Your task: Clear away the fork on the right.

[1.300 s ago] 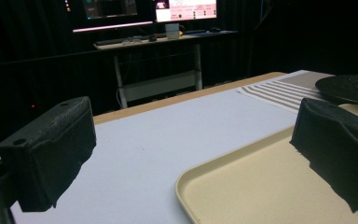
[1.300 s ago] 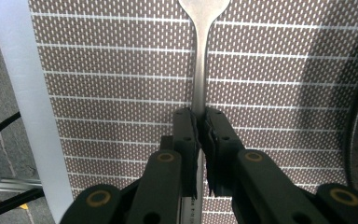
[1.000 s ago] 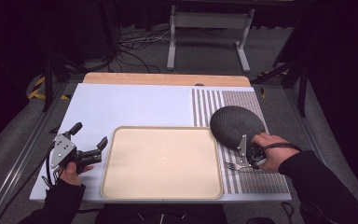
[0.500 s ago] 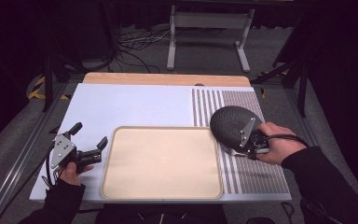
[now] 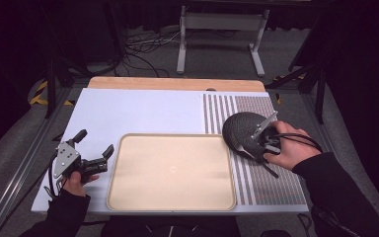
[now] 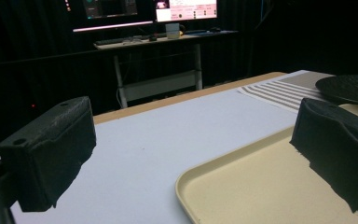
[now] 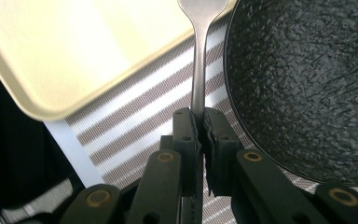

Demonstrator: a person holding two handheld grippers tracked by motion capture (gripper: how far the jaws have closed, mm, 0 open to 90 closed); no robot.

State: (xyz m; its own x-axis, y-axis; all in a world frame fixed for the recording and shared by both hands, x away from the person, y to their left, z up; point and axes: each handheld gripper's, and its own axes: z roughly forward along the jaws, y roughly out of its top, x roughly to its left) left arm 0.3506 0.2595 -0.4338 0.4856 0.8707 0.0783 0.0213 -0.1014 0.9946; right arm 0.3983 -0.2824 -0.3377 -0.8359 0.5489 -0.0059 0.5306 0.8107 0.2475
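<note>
Fork lifted beside the plate

The right hand-held gripper (image 7: 199, 122) clamps the fork (image 7: 198, 70) by its handle, clear of the black plate (image 7: 307, 84), presumably for the tray (image 5: 172, 170); the left hand-held gripper (image 5: 94, 150) waits open.

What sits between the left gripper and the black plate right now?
The cream tray, in the high view: it lies between the open left gripper and the black plate. The tray's surface is bare.

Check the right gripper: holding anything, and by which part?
Yes. The right gripper is shut on a metal fork, clamped on its handle, with the head end pointing away beside the black plate.
</note>
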